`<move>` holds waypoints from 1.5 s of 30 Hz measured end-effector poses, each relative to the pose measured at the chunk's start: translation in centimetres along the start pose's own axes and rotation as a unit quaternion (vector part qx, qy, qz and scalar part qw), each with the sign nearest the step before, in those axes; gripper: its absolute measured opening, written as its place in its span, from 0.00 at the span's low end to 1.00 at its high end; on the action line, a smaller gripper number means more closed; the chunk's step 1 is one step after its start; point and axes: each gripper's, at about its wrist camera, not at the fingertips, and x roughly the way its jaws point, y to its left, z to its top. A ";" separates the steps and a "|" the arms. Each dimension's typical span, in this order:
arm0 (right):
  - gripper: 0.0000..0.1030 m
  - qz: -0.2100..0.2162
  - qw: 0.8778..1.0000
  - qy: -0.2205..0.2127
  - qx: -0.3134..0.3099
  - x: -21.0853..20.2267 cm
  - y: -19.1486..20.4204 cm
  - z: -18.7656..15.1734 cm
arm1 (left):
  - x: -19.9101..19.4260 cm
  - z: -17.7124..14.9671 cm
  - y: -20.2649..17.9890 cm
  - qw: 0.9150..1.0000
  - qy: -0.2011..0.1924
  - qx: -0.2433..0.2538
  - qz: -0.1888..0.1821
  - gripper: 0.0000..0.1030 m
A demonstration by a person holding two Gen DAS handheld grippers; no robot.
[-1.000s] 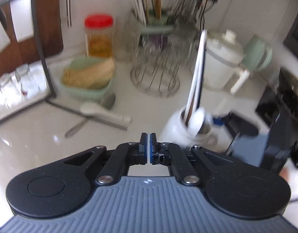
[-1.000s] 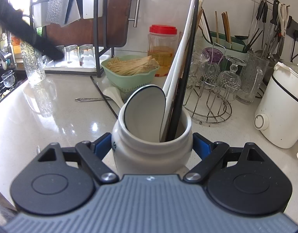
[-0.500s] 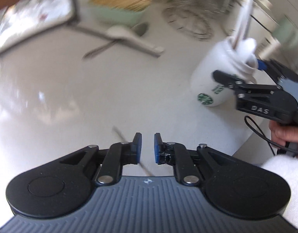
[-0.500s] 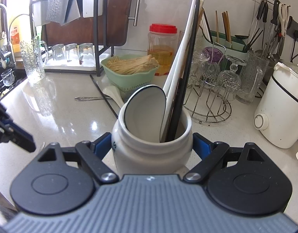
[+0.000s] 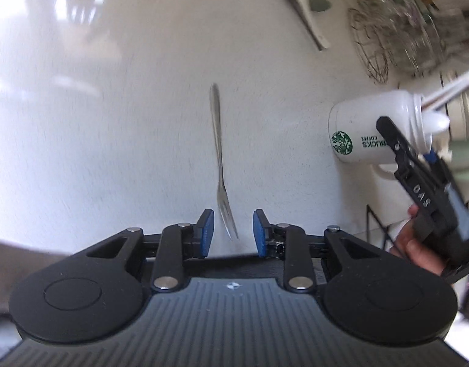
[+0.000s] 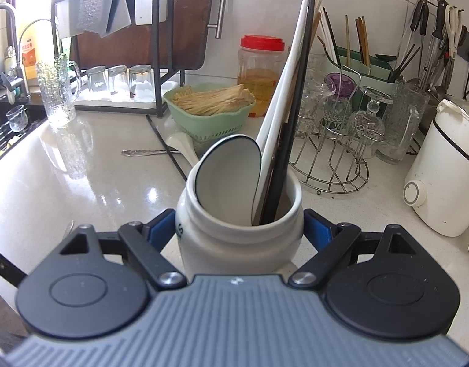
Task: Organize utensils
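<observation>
Left wrist – fork: my left gripper (image 5: 231,229) has its fingers (image 5: 206,232) opening, nothing pinched; the fork (image 5: 219,159) lies flat on the counter (image 5: 112,140), tines between them – thin metal, so closing high I'd risk skidding off it
Right wrist – mug: right gripper (image 6: 239,232) clamps the white mug (image 6: 237,238) of utensils; tall chopsticks (image 6: 291,107) could tip it if I loosen

Home kitchen, tap (image 6: 2,12), drying glasses (image 6: 118,78), countertop (image 6: 81,183), hanging utensils (image 6: 433,39)
</observation>
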 end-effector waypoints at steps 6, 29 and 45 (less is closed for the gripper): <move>0.88 0.005 1.000 -0.001 -0.003 -0.1 -0.1 -0.1 | 1.5 -0.5 0.9 0.998 0.023 -0.064 -0.007 0.31; 0.88 0.004 1.000 -0.010 -0.001 -0.1 -0.1 -0.3 | 1.5 1.3 -1.6 0.999 0.000 -0.027 0.032 0.00; 0.88 0.002 1.000 -0.012 0.002 -0.2 -0.1 -0.3 | -4.0 4.2 -10.5 0.967 -0.010 0.229 0.110 0.00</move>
